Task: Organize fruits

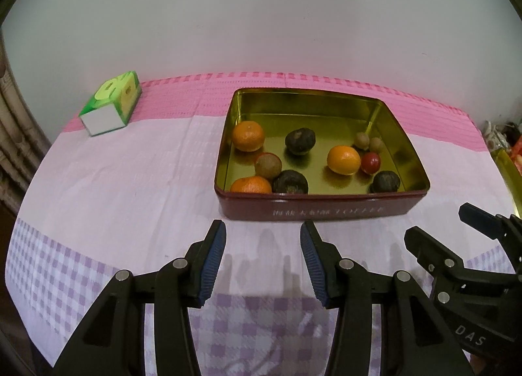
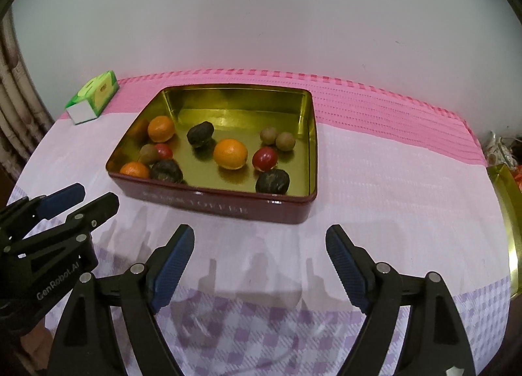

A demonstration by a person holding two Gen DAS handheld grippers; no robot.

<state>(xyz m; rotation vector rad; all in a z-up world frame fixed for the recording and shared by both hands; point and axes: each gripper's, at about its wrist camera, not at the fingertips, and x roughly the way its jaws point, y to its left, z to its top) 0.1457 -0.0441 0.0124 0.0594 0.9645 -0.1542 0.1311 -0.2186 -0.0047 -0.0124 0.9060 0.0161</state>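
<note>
— Left wrist view: pink and lilac checked tablecloth (image 1: 130,180) under a plain pale wall. Any writing?
— "DAS" on the right gripper (image 1: 456,229) at far right, spread open; blurred white lettering on the maroon tin (image 1: 319,209), unreadable.
— And the left gripper (image 1: 262,235)?
— Released, empty, just short of the tin's near wall. Oranges, dark wrinkled fruits inside.
— Right wrist view?
— "GenRobot.AI" on the left tool's body. Round orange (image 2: 230,154), glossy red fruit (image 2: 265,159) on gold metal floor, beyond blue ribbed pads (image 2: 173,265). Green tissue box (image 2: 93,97) far left.
</note>
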